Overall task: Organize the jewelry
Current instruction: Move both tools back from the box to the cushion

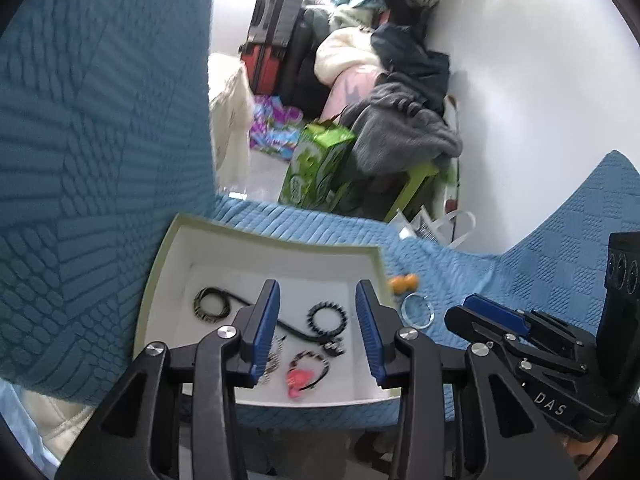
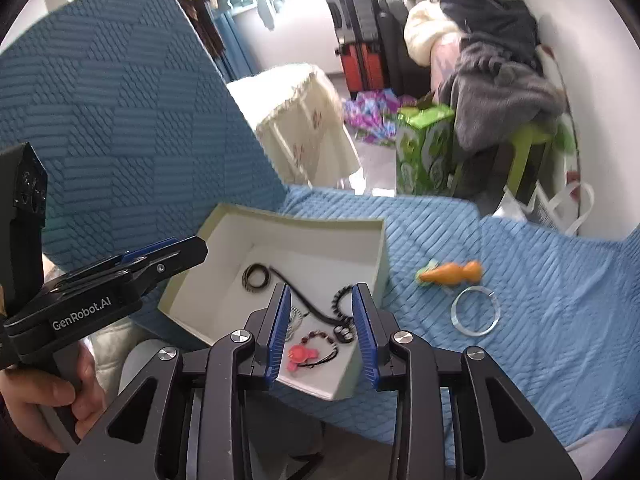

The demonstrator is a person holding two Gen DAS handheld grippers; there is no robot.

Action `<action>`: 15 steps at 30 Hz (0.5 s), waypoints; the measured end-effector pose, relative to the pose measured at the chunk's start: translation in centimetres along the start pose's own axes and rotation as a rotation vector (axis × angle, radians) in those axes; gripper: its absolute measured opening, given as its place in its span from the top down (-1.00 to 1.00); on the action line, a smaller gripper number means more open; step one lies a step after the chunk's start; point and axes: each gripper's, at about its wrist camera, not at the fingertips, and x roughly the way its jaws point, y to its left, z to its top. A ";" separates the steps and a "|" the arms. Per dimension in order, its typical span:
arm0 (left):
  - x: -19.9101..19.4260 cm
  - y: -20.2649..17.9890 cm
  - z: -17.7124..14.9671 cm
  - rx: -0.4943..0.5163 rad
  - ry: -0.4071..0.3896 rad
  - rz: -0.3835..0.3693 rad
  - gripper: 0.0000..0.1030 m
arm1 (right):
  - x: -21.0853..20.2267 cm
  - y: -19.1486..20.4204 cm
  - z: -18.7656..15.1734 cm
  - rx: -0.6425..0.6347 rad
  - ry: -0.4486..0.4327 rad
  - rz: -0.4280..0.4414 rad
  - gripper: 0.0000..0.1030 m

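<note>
Blue quilted cover (image 2: 540, 280) carries an open white box (image 2: 320, 236); inside lie a black beaded bracelet (image 1: 327, 317), a coiled dark band (image 1: 212, 304) and a pink-charm cord (image 1: 306, 376); outside, just beside the box, sit a clear bangle (image 2: 475, 310) and an orange carrot clip (image 2: 452, 272); left gripper (image 1: 318, 324) and right gripper (image 2: 322, 332) both hover above the box, jaws spread wide, holding nothing.

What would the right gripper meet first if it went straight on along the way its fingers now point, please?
Probably the white box: the right gripper is open and empty, and between its fingers lie the black bead bracelet and, nearer, the pink charm bracelet on the box floor. Depth is unclear, so which it touches first is uncertain.
</note>
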 end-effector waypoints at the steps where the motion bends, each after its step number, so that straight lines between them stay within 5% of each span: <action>1: -0.2 -0.5 0.2 0.003 -0.011 -0.002 0.22 | -0.9 -0.4 0.2 -0.004 -0.019 -0.002 0.41; 15: 0.4 -8.5 -1.4 0.056 -0.046 -0.075 0.22 | -6.5 -7.1 -1.7 -0.006 -0.127 -0.040 0.40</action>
